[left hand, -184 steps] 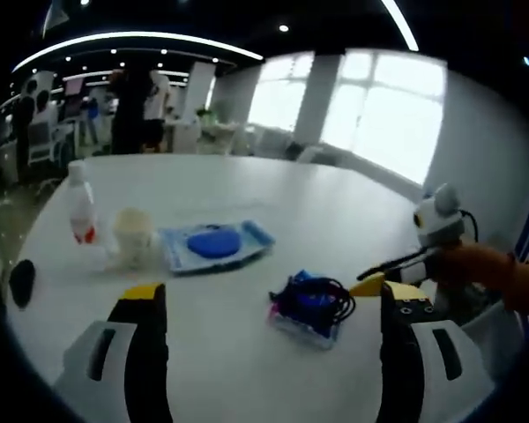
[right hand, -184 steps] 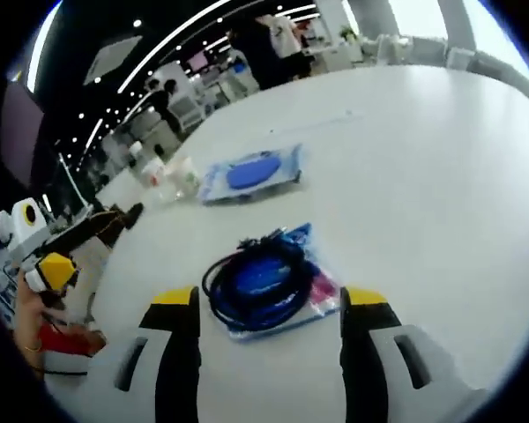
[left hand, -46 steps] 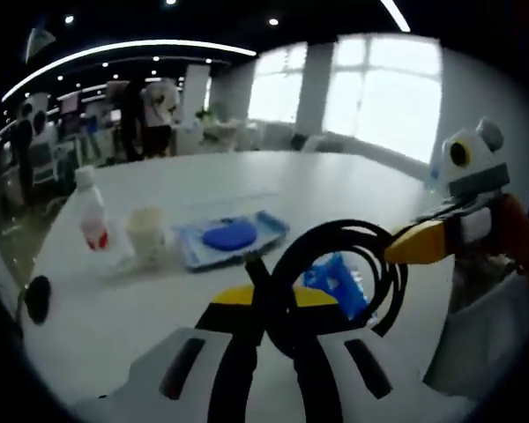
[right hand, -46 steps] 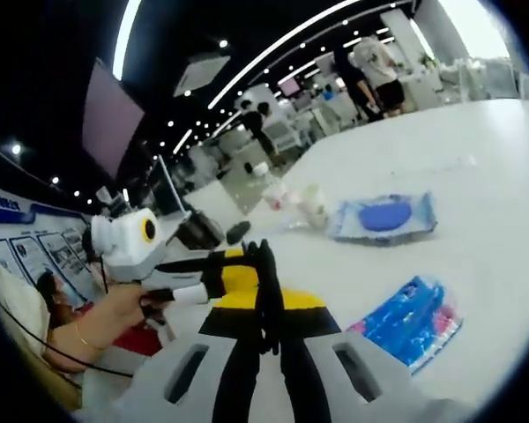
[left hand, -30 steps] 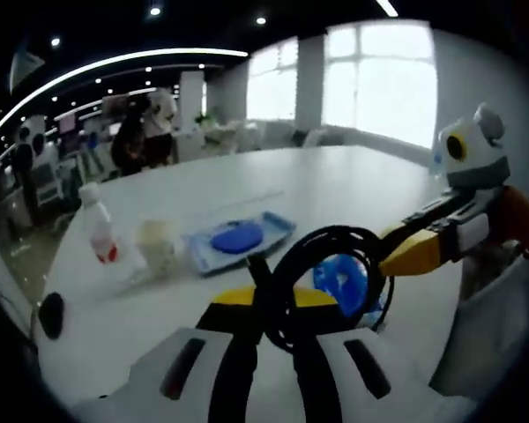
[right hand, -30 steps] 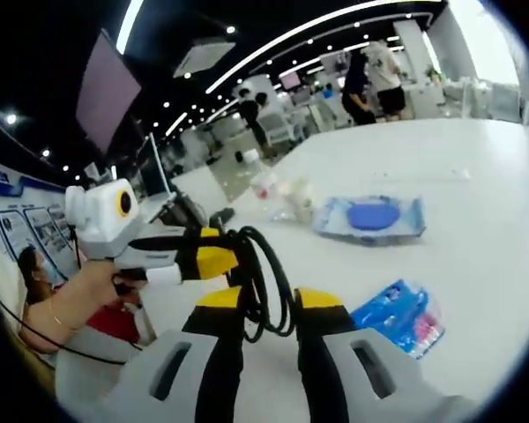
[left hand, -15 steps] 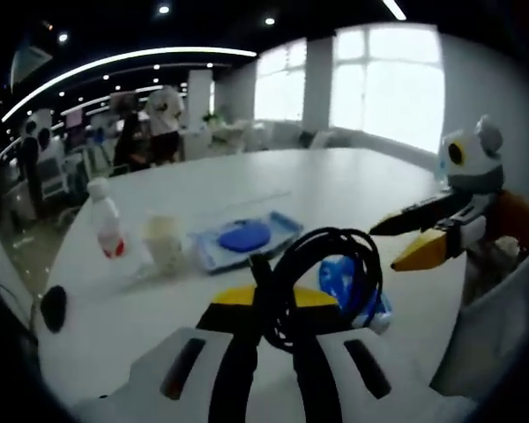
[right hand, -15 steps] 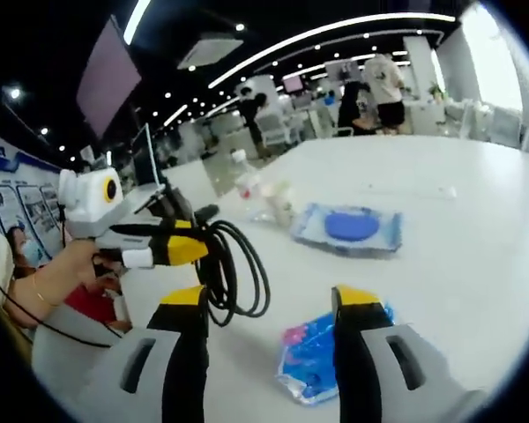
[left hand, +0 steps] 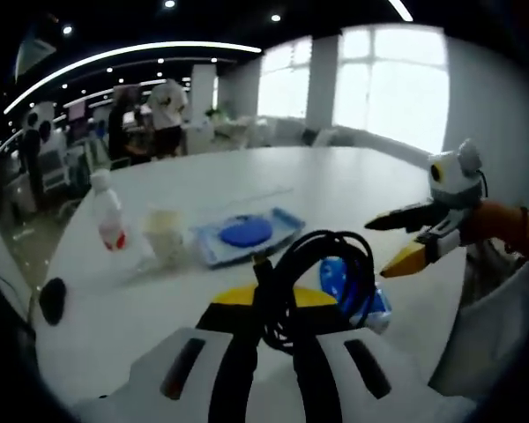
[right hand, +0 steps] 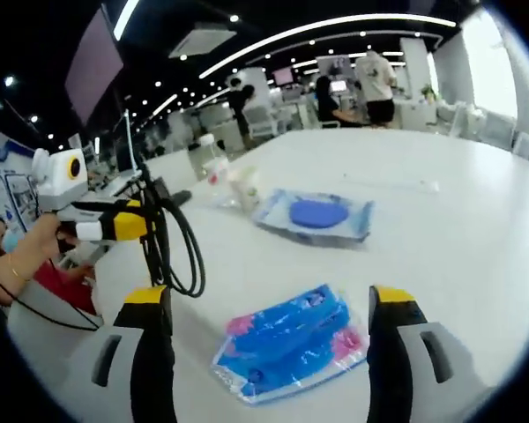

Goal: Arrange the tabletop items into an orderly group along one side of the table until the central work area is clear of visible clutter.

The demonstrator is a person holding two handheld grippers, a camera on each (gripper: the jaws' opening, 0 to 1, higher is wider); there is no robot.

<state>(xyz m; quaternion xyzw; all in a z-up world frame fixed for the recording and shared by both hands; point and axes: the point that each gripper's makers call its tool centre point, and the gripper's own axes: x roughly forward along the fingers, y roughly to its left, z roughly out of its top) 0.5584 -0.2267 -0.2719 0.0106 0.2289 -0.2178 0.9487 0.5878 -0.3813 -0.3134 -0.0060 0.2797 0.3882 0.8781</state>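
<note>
The white counter (left hand: pixel 353 198) still carries a loose spread: a blue wipes pack (left hand: pixel 245 234) lies flat near the middle, with a pale cup (left hand: pixel 165 235) and a small red-labelled bottle (left hand: pixel 109 213) standing close together to one side of it, and a dark small object (left hand: pixel 51 300) sits apart near the edge. A blue-and-pink packet (right hand: pixel 286 344) lies on the counter just ahead of the right gripper (right hand: pixel 269 308), between its jaws, which stand wide apart and hold nothing. The left gripper (left hand: pixel 269 304) has its jaws clenched on a coiled black cable (left hand: pixel 322 278), lifted clear of the counter; from the right gripper view the coil (right hand: pixel 172 238) hangs beneath it. The step in hand looks like carrying the cable off to the bottle-and-cup side. Next, it likely needs setting down beside those items without the coil springing loose, and the packet then calls for a flat, low pinch
</note>
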